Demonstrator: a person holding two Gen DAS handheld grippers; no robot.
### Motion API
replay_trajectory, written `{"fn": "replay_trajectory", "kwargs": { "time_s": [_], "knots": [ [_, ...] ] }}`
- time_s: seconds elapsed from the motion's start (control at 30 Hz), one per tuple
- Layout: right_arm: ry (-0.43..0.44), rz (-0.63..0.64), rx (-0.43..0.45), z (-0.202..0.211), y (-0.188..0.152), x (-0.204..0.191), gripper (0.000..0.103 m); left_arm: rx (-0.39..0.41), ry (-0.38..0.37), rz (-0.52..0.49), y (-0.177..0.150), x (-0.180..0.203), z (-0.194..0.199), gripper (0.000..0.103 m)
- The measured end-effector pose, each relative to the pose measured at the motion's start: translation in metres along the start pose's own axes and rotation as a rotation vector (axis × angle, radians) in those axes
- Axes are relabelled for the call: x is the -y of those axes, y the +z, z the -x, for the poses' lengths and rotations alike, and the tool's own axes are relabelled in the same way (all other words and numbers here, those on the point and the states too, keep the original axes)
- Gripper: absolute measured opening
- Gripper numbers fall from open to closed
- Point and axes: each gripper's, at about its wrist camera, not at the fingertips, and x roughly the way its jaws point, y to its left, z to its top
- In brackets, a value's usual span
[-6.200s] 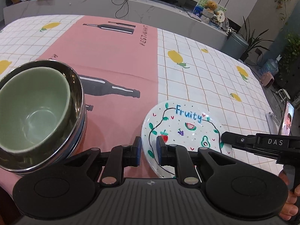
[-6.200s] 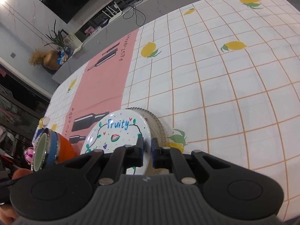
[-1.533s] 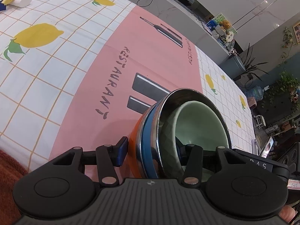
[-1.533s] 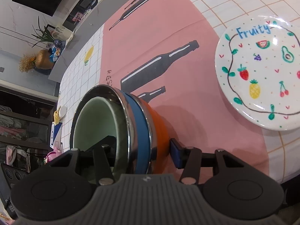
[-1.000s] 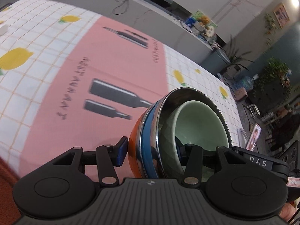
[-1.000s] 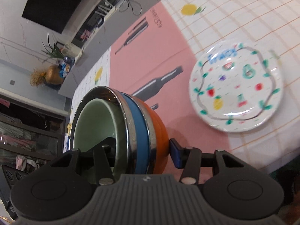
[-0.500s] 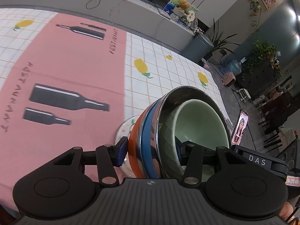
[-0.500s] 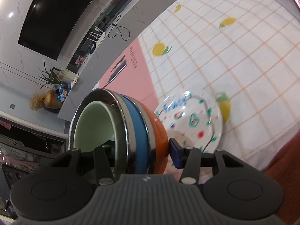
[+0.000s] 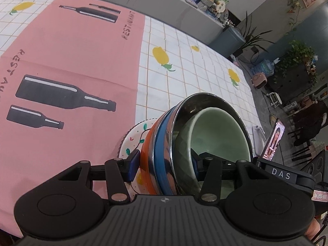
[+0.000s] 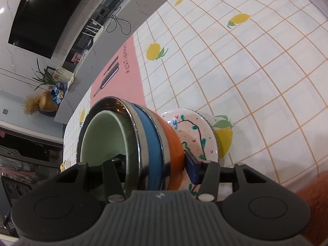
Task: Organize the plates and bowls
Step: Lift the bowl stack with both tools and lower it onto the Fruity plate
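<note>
A stack of bowls point(image 9: 184, 143) is clamped at mid frame by the left gripper point(image 9: 164, 164) and the right gripper point(image 10: 153, 166), jaws half spread across its wall, above a fruit-patterned plate point(image 10: 196, 135). A lemon-checked tablecloth point(image 9: 184, 61) with a pink panel fills the upper left; a grey counter point(image 9: 164, 2) and plants point(image 9: 295, 59) are seen behind.

There are four bowls, one inside the other: one green bowl point(image 9: 215, 135), one shiny metal bowl point(image 9: 180, 121), one blue bowl point(image 9: 161, 141) and one orange bowl point(image 9: 146, 153). There is one fruit plate point(image 10: 192, 133). Under it sits one more plate point(image 9: 120, 143). Two grippers show.
</note>
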Motion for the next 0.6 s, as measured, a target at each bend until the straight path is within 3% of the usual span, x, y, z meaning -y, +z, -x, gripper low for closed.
{"fn": "replay_trajectory", "kwargs": {
  "time_s": [0.2,0.6],
  "knots": [
    [-0.025,-0.023,-0.016,-0.004,0.001,0.008,0.050,-0.029,-0.001,0.016,-0.001,-0.002,-0.012,0.056],
    [-0.030,0.050,0.016,-0.002,-0.005,0.001,0.050,-0.008,0.002,0.005,0.000,-0.003,-0.011,0.055]
  ]
}}
